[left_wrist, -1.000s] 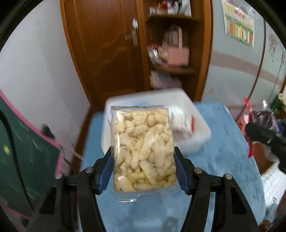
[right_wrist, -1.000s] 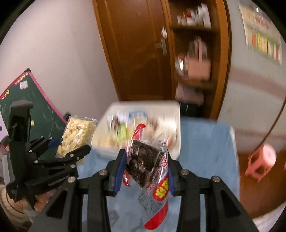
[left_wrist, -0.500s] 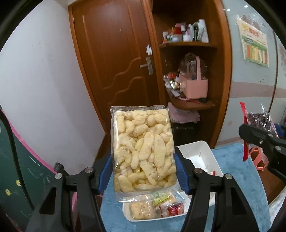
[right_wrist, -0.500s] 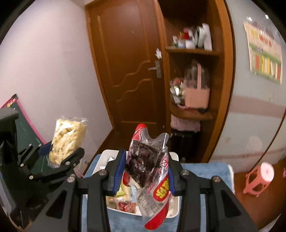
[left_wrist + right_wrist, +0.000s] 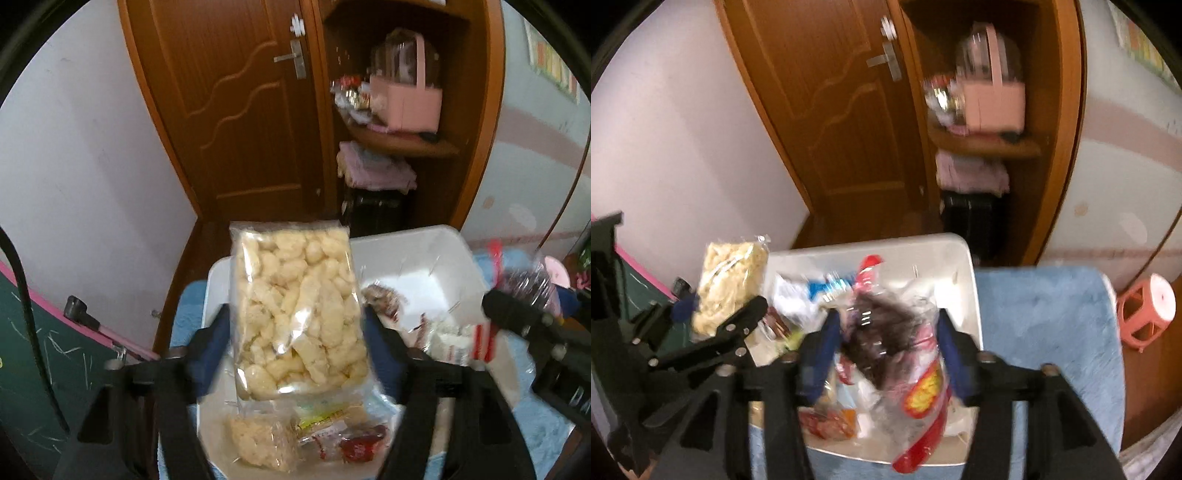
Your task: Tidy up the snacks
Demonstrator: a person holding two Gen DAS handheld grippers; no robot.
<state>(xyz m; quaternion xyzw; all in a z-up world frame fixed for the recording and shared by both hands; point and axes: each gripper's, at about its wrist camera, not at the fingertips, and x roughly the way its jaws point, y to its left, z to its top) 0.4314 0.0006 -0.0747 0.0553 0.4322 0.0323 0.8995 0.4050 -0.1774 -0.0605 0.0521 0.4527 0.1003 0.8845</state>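
Note:
My left gripper (image 5: 297,336) is shut on a clear bag of pale yellow puffed snacks (image 5: 295,314), held upright over the near left part of a white bin (image 5: 436,251). My right gripper (image 5: 886,343) is shut on a red-trimmed bag of dark snacks (image 5: 886,332), held over the same white bin (image 5: 960,258). The left gripper and its puffed snack bag (image 5: 727,284) show at the left in the right wrist view. The bin holds several small wrapped snacks (image 5: 332,439).
The bin sits on a blue fuzzy cloth (image 5: 1045,325). Behind stand a wooden door (image 5: 236,103) and a shelf with a pink basket (image 5: 406,99). A green chalkboard (image 5: 29,354) stands at left, a pink stool (image 5: 1145,310) at right.
Both grippers have tilted down and moved over the white bin, still holding their bags. The bin now fills more of both views.

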